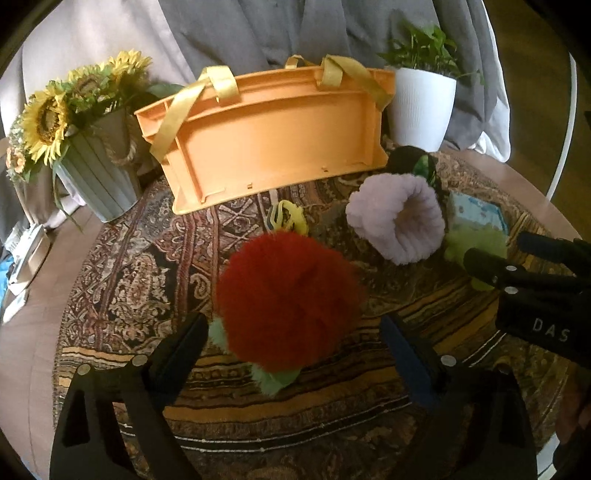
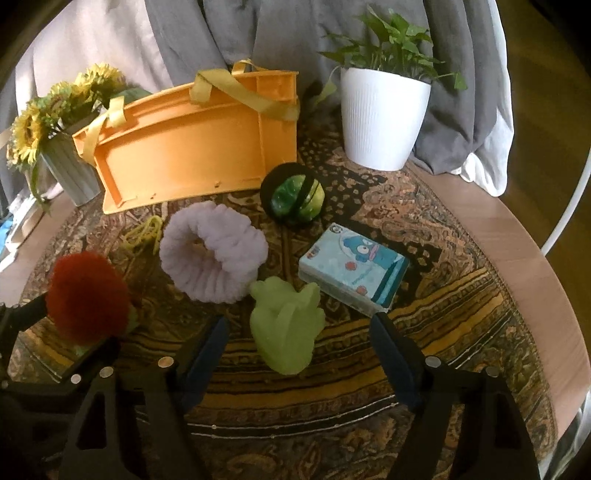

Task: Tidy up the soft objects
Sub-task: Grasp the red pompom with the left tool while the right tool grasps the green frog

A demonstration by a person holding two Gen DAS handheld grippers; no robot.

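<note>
Both grippers open over the soft objects on the rug

Your left gripper [image 1: 293, 339] hangs low over the patterned rug [image 1: 147, 258] with its 2 fingers spread wide. The red fluffy pompom [image 1: 288, 299] lies between them, but neither finger touches it. Pale green leaves [image 1: 275, 380] stick out under the pompom at its near side. Just behind it lies a yellow hair tie [image 1: 291, 218], close to the front wall of the orange basket [image 1: 273, 136], which stands at the back of the rug with yellow ribbon handles [image 1: 221, 85] hanging over its rim.

Your right gripper [image 2: 299, 332] is also open, with its fingers wide apart. The light green soft toy [image 2: 286, 321] lies on the rug between the fingertips and a little ahead of them, with no contact that I can see. The lilac fluffy scrunchie [image 2: 214, 251] rests just beside it on the left, and the 2 seem to touch at the edge. To the right of the toy is a blue box with a cartoon print [image 2: 354, 273], lying flat. Further back, near the basket's right end, sits a dark green ball [image 2: 293, 199] with a black band around it.

A white pot with a green plant [image 2: 380, 118] stands at the back right, and a grey pot with sunflowers [image 1: 96, 177] stands at the left of the basket. Grey cloth [image 1: 240, 33] hangs behind everything
</note>
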